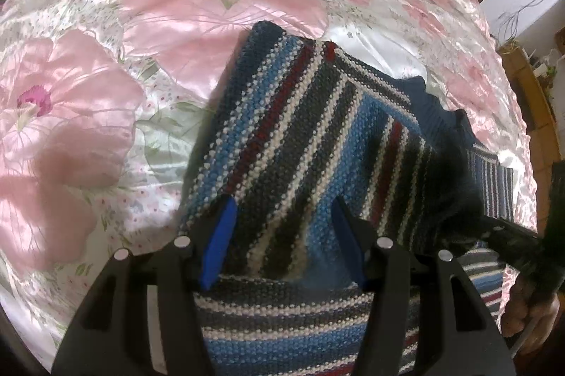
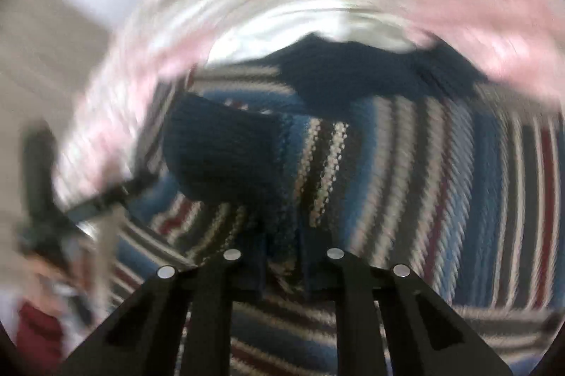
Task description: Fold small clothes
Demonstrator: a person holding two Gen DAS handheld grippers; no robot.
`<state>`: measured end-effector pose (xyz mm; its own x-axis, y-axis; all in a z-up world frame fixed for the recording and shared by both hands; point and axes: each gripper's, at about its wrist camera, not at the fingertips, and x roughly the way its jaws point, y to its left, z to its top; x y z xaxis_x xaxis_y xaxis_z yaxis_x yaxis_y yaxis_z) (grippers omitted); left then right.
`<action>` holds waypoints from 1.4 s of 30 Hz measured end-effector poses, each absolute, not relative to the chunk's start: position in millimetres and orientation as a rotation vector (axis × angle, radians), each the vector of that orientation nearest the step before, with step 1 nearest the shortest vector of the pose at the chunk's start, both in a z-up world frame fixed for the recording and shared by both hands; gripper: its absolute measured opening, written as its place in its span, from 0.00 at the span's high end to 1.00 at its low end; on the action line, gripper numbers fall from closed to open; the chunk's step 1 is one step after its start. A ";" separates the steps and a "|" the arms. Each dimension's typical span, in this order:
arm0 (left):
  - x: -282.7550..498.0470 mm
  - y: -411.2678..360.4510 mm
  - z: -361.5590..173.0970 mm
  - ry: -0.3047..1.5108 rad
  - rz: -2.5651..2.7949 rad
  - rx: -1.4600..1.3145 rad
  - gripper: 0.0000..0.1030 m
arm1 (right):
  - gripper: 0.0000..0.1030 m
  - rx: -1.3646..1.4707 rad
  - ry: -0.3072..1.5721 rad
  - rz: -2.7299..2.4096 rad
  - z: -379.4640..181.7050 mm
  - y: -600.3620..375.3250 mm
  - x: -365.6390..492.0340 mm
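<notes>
A knitted sweater (image 1: 303,128) striped in blue, white, grey and dark red lies on the bed, one part folded over the rest. My left gripper (image 1: 282,241) is open just above it, and its blue pads (image 1: 219,241) stand wide apart over the striped fabric. In the blurred right wrist view, my right gripper (image 2: 284,263) has its fingers close together with a fold of the sweater (image 2: 406,171) pinched between them. A dark blue cuff or collar (image 2: 226,157) lies just ahead. The right gripper (image 1: 512,234) also shows at the right edge of the left wrist view.
A shiny bedspread (image 1: 176,22) with pink flowers covers the bed all around the sweater. Wooden furniture (image 1: 529,93) stands past the bed's right side. A hand (image 1: 529,316) holds the right gripper's handle. The left tool (image 2: 39,199) shows as a dark blur.
</notes>
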<state>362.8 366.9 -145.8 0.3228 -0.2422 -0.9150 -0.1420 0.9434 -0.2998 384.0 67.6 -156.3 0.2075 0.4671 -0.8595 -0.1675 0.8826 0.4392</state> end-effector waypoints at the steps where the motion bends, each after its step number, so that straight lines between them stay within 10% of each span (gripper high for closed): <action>1: 362.4 366.4 -146.0 1.245 -0.070 -0.350 0.46 | 0.80 0.346 1.290 0.444 -158.5 47.8 380.9; 4: 360.3 366.1 -146.0 1.233 -0.070 -0.344 0.46 | 0.45 0.399 1.313 0.383 -171.5 2.5 365.6; 13: 340.2 363.9 -125.2 1.163 -0.051 -0.352 0.41 | 0.20 0.585 1.291 0.401 -178.4 -58.5 367.0; 15: 335.2 362.8 -119.4 1.149 -0.050 -0.335 0.40 | 0.28 0.530 1.316 0.388 -180.8 -50.0 375.8; 20: 325.9 359.6 -111.1 1.130 -0.054 -0.273 0.36 | 0.87 0.258 1.322 0.304 -177.8 -15.4 382.2; 28: 318.1 351.6 -104.8 1.056 -0.030 -0.175 0.31 | 0.90 0.227 1.058 0.298 -119.8 -33.6 393.8; 35: 317.4 336.4 -123.4 1.107 -0.032 -0.112 0.28 | 0.64 0.321 1.251 0.187 -167.8 -70.5 395.9; 42: 322.1 327.4 -134.6 1.134 -0.023 -0.065 0.24 | 0.80 0.204 1.292 0.148 -177.1 -59.5 395.3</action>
